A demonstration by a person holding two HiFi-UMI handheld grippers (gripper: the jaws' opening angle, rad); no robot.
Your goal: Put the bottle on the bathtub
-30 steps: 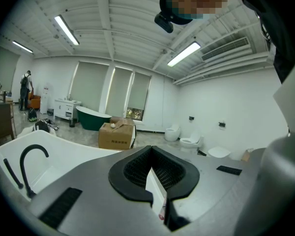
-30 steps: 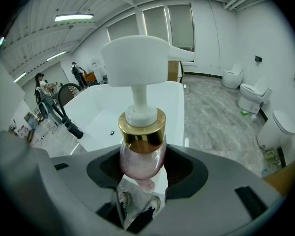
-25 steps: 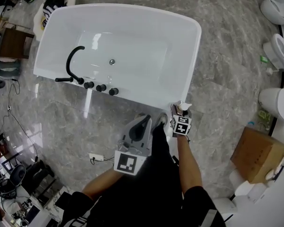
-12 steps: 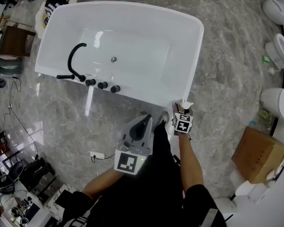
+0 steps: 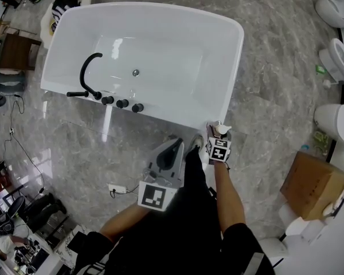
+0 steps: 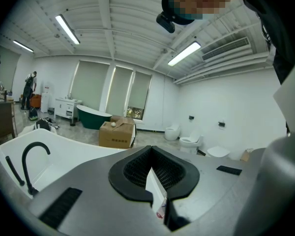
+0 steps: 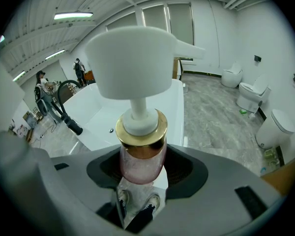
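Observation:
A pump bottle (image 7: 142, 157) with a pink see-through body, gold collar and white pump head stands upright between the jaws of my right gripper (image 7: 142, 178), which is shut on it. In the head view the bottle (image 5: 220, 130) and right gripper (image 5: 219, 136) hang at the near right corner of the white bathtub (image 5: 236, 50). Its base is hidden, so contact with the rim cannot be told. My left gripper (image 5: 176, 146) is shut and empty, held close to the person's body, short of the tub. In its own view the left gripper (image 6: 155, 183) points over the tub rim (image 6: 64, 146).
A black arched faucet (image 5: 88, 77) and black knobs (image 5: 122, 104) sit on the tub's near long rim. White toilets (image 5: 339, 56) line the right wall, with a cardboard box (image 5: 314, 185) below them. Cables and a power strip (image 5: 117, 189) lie on the grey marble floor at left.
Only the head camera has drifted slightly. Both grippers and the bottle keep their places by the tub corner.

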